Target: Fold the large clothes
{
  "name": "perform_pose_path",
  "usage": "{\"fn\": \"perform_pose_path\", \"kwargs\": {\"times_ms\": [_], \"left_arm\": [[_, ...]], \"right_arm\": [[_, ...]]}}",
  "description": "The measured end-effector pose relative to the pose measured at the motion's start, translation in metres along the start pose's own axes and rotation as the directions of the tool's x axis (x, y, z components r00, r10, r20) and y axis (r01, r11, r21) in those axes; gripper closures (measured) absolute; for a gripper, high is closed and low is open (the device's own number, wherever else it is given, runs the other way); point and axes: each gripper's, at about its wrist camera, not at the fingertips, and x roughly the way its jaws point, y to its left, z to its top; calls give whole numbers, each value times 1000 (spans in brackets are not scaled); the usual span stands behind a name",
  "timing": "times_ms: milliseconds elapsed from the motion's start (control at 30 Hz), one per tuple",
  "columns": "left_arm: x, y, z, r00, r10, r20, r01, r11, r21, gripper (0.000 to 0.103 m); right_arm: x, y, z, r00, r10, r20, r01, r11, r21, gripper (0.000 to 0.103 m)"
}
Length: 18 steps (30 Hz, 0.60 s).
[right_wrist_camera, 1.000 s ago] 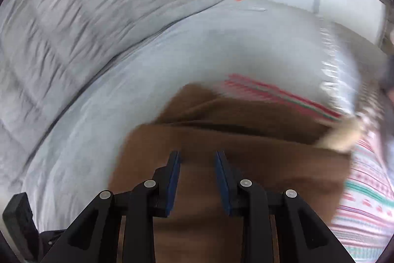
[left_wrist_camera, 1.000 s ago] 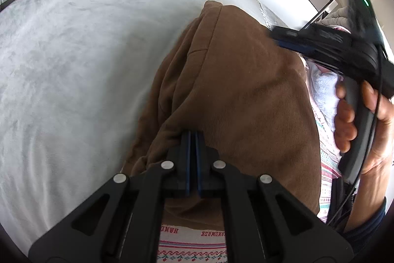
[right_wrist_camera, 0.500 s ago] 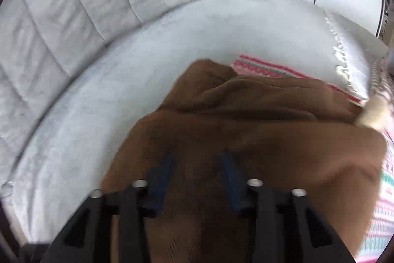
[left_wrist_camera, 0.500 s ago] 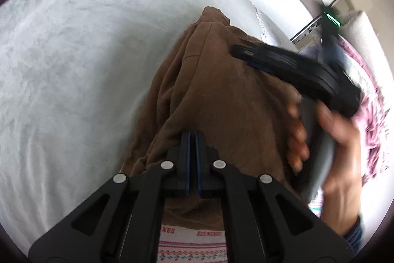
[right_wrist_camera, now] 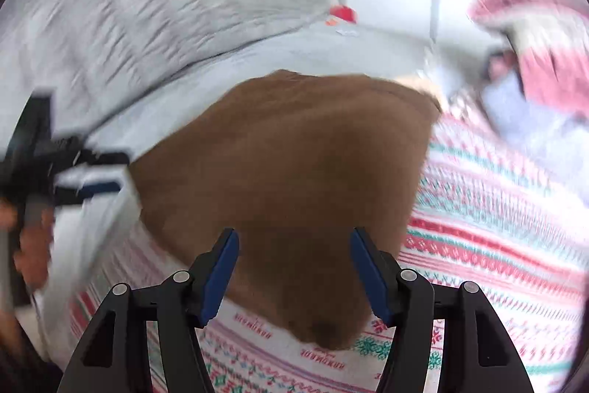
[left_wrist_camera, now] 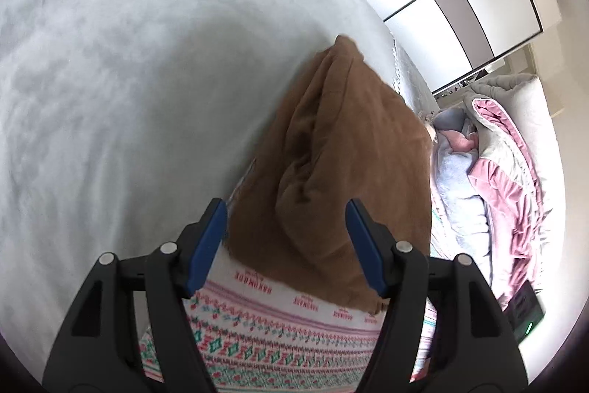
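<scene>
The left claw [left_wrist_camera: 285, 238] has just been opening and now stands released, its blue pads [left_wrist_camera: 206, 242] apart and not pressing on the brown garment [left_wrist_camera: 342, 179] that lies folded just ahead on the patterned blanket [left_wrist_camera: 279, 348]. The right claw [right_wrist_camera: 292, 269] has just been opening too, released over the same garment's near edge

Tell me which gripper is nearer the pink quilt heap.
Right, as far as the views show. The right gripper sits over the brown garment on the quilt side; the left gripper is at its opposite edge.
</scene>
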Motion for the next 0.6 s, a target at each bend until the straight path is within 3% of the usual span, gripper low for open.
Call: {"fn": "perform_pose_path", "kwargs": {"times_ms": [133, 233, 333, 500, 600], "left_arm": [[17, 18, -7, 990, -110, -84, 100, 988, -118, 36], [32, 34, -12, 967, -218, -130, 180, 949, -258, 34], [34, 41, -15, 960, -242, -142, 188, 930, -314, 30], [28, 39, -15, 969, -191, -159, 138, 946, -292, 24], [30, 46, -13, 960, -214, -179, 152, 938, -311, 23]], "right_arm": [[4, 44, -10, 998, -40, 40, 48, 978, -202, 33], [17, 66, -18, 993, -101, 65, 116, 943, -313, 32], [32, 89, -31, 983, -161, 90, 184, 868, -461, 30], [49, 135, -47, 975, -162, 151, 222, 737, -639, 16], [67, 159, -55, 968, -167, 189, 252, 643, -723, 15]]}}
